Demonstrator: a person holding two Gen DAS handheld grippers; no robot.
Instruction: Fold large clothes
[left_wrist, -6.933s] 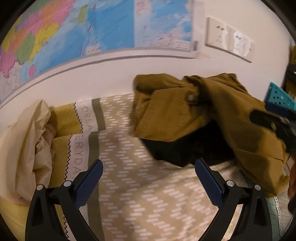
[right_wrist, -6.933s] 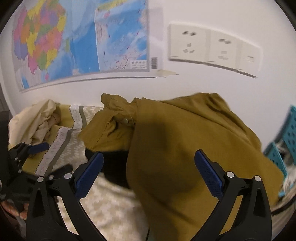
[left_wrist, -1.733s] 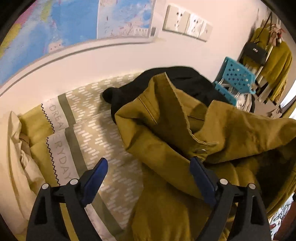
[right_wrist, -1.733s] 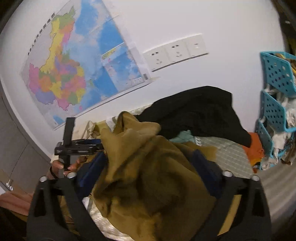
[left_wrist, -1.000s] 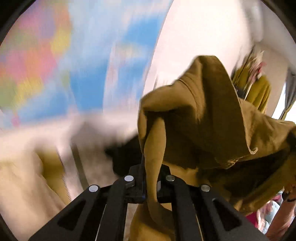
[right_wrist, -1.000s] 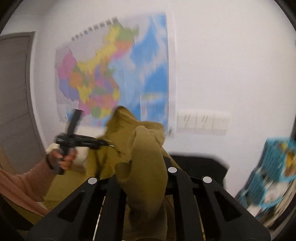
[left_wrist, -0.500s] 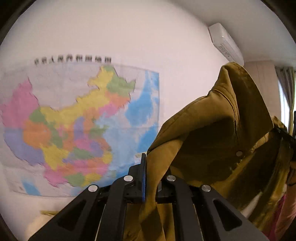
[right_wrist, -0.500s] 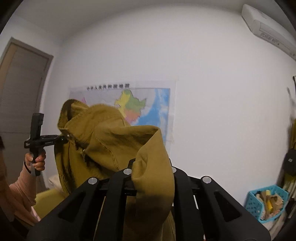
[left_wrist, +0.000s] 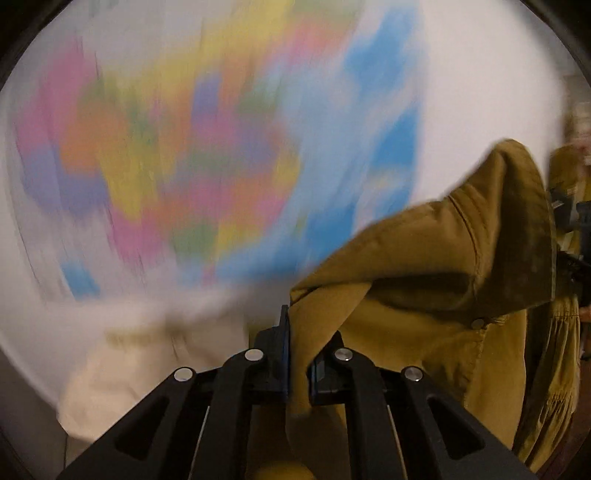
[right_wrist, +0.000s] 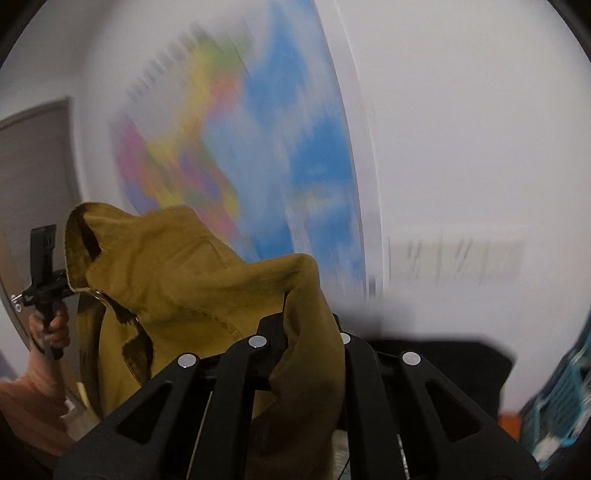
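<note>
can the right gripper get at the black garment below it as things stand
Probably not. The right gripper is shut on the mustard jacket, whose cloth hangs over its fingers, and the black garment lies beneath. It would need to let go first.

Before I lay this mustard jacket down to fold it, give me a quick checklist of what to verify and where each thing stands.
1. Left gripper clamped on the mustard jacket: ok.
2. Right gripper clamped on the jacket: ok.
3. Jacket spread flat between the two grips: not ok, it sags in bunched folds.
4. Landing spot on the bed free: cannot tell, bed out of view; a black garment lies below.
5. Views steady enough to aim: not ok, the wall map is motion-blurred.
</note>
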